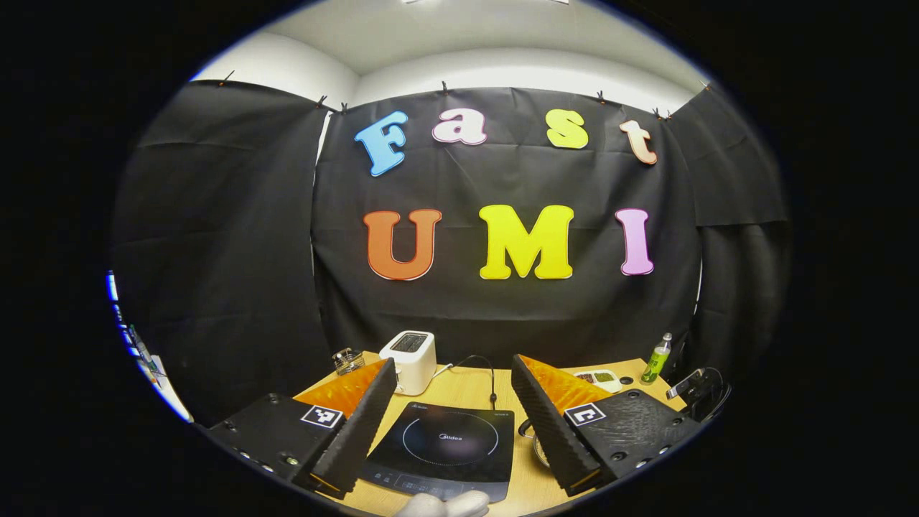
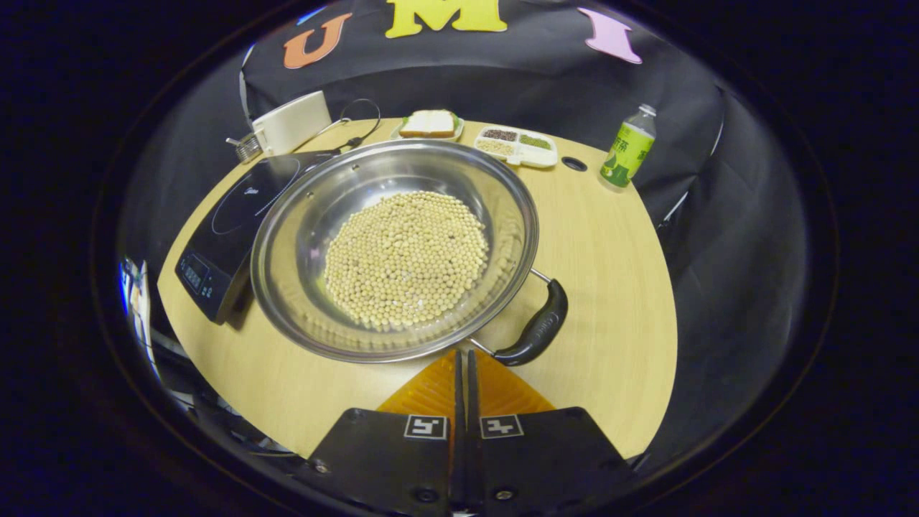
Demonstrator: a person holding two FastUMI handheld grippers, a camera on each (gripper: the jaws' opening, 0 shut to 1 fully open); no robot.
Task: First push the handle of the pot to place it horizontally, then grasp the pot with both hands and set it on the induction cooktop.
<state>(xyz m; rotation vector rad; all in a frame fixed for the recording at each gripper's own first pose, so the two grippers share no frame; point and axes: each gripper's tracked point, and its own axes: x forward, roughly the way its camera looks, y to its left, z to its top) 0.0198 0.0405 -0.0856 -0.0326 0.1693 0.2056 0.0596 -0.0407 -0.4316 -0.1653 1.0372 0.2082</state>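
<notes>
A wide steel pot [image 2: 309, 237] holding pale round beans [image 2: 406, 258] rests on the wooden table [image 2: 610, 301], its left rim over the edge of the black induction cooktop [image 2: 230, 215]. The pot's black side handle [image 2: 538, 327] juts toward the lower right. My right gripper [image 2: 463, 355] is shut with nothing in it, its tips just short of the pot's near rim, left of the handle. My left gripper [image 1: 454, 366] is open above the cooktop [image 1: 449, 441], which lies between its fingers. A sliver of the pot [image 1: 536, 444] peeks out beside the left gripper's right finger.
At the table's back stand a white toaster [image 2: 291, 122], a plate with a bread slice [image 2: 428, 123], a divided tray of grains [image 2: 517, 143] and a green-labelled bottle [image 2: 627, 147]. A power cable [image 1: 481, 362] runs behind the cooktop. A small wire holder [image 1: 347, 359] stands left of the toaster.
</notes>
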